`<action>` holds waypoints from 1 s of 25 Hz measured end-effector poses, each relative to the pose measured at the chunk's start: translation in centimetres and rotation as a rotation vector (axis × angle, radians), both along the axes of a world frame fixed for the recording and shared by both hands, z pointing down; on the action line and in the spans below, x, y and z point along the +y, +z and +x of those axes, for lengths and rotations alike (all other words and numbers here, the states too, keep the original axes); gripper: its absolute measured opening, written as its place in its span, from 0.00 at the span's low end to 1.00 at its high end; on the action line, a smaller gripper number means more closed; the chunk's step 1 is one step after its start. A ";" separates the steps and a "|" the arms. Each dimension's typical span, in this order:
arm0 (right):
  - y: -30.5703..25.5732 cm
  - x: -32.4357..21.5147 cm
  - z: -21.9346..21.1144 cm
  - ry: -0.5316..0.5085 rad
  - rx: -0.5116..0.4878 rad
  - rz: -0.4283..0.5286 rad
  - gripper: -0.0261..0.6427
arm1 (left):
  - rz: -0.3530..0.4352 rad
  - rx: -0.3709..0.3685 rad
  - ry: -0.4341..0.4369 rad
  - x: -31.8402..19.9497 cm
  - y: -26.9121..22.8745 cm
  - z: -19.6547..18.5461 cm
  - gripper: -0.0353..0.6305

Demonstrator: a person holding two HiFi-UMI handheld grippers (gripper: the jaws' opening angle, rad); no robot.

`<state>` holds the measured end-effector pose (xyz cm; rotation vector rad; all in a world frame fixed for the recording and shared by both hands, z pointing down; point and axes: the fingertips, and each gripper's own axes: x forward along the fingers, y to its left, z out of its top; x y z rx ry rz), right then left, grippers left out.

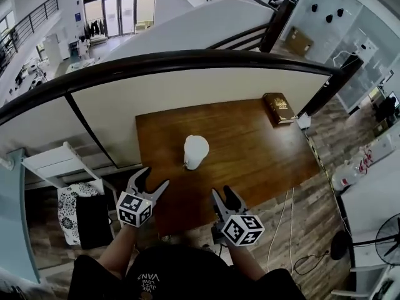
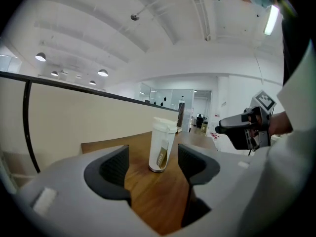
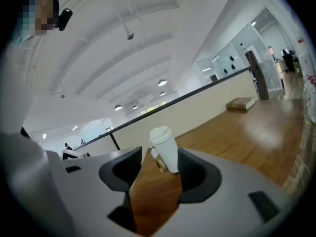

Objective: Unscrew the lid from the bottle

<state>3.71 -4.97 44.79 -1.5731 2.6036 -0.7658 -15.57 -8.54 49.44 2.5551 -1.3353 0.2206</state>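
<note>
Bottle (image 1: 195, 152) stands upright on the wooden tabletop (image 1: 250, 149), left of its middle and about halfway between the far and near edges. Its white lid (image 2: 164, 125) is on and nothing touches it.

On the left, the left gripper (image 1: 156, 177) hangs over the near edge, pointing at the bottle with its jaws spread wide and nothing between the pads. In the left gripper view the bottle shows in the gap between them but well ahead. Judging from that aim, this one is lined up to take the body and hold it steady.

The bottle is opaque white with a brownish label on its side. With the lid seated, whether it holds anything cannot be told. It stands free of other things, which leaves room for a gripper on either side.

To its right, the right gripper (image 1: 222, 192) is near the same edge, its jaws likewise parted and empty, and it looks towards the bottle's upper part. It probably is meant for the lid, though either could take that job.

A closed dark book (image 1: 279, 109) lies at the far right corner, well apart and out of the way.
</note>
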 end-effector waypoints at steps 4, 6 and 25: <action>0.8 -0.4 -1.0 0.075 0.022 -0.015 0.36 | 0.002 -0.013 0.094 -3.1 0.9 -0.3 0.50; 1.0 -0.8 -1.2 0.103 0.043 -0.017 0.35 | 0.003 -0.016 0.130 -4.8 1.4 -0.1 0.50; 3.9 -5.3 0.2 0.138 0.082 -0.058 0.35 | 0.017 -0.127 0.377 -11.7 7.3 5.4 0.50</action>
